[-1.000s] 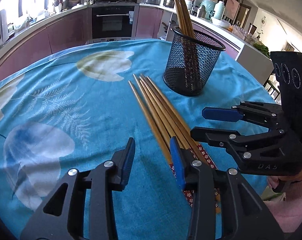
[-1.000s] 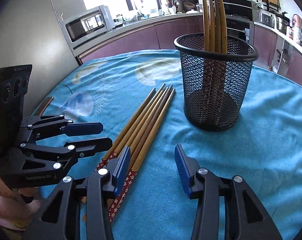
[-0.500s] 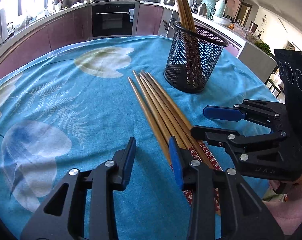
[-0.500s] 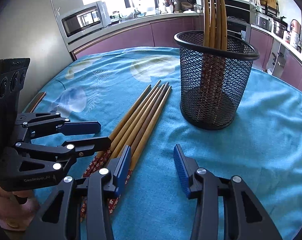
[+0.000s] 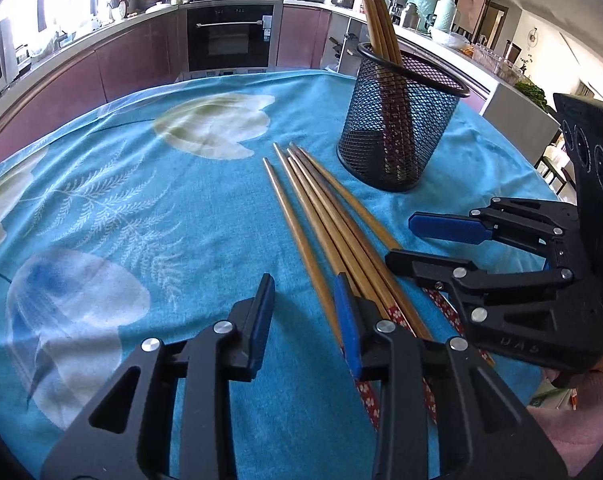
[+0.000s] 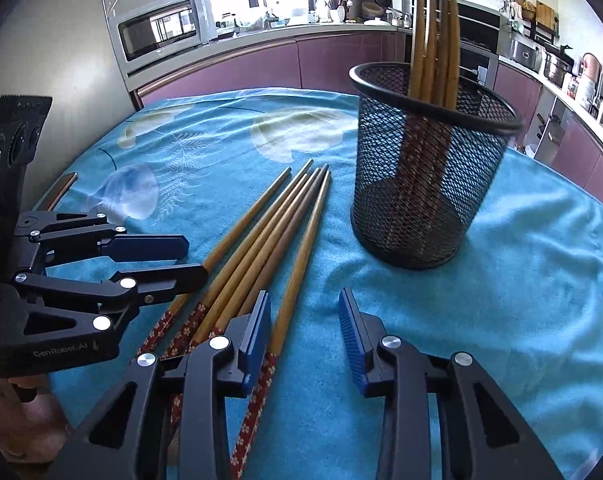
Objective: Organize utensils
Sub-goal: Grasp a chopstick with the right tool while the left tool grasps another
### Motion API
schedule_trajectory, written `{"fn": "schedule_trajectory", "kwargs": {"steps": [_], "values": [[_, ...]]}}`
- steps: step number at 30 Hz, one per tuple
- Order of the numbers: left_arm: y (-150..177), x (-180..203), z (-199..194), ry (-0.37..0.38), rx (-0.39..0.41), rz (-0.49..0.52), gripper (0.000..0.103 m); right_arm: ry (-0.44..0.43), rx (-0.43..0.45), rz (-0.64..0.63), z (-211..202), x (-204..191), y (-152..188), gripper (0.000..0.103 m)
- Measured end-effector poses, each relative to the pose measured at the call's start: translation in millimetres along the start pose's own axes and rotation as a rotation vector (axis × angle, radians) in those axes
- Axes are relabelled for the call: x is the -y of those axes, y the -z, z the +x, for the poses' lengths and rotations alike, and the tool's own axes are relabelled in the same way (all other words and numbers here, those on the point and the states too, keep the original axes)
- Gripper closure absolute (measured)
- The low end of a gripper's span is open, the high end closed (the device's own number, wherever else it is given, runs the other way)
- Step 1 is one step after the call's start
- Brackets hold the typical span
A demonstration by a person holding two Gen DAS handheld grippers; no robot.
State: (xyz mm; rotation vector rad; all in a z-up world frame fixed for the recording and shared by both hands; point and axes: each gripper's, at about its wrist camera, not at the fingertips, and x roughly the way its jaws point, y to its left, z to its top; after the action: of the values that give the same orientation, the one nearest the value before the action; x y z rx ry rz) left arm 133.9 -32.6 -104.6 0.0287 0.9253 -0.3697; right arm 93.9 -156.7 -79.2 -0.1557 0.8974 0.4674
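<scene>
Partly, the left gripper (image 5: 303, 312) hides the chopsticks' (image 5: 321, 216) patterned ends.

Both grippers were matte black plastic with silver screw heads and ribbed blue pads (image 5: 347, 322). The left gripper (image 6: 157, 258) carried white "GenRobot.AI" lettering, the right gripper (image 5: 405, 242) "DAS". A pink sleeve (image 5: 577, 420) showed behind the right one.
</scene>
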Motion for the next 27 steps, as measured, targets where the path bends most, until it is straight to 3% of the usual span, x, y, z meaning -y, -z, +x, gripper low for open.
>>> {"fn": "schedule_trajectory", "kwargs": {"steps": [11,18,27], "values": [[-10,-2,9,-0.008,0.003,-0.044,0.091,-0.028,0.006,0.073,3,13,-5,0.096],[-5,-6,0,-0.009,0.035,-0.090,0.095,-0.091,0.033,0.146,-7,25,0,0.097],[6,-1,-10,0.041,0.028,-0.045,0.095,-0.168,0.023,0.084,-15,14,0,0.097]]}}
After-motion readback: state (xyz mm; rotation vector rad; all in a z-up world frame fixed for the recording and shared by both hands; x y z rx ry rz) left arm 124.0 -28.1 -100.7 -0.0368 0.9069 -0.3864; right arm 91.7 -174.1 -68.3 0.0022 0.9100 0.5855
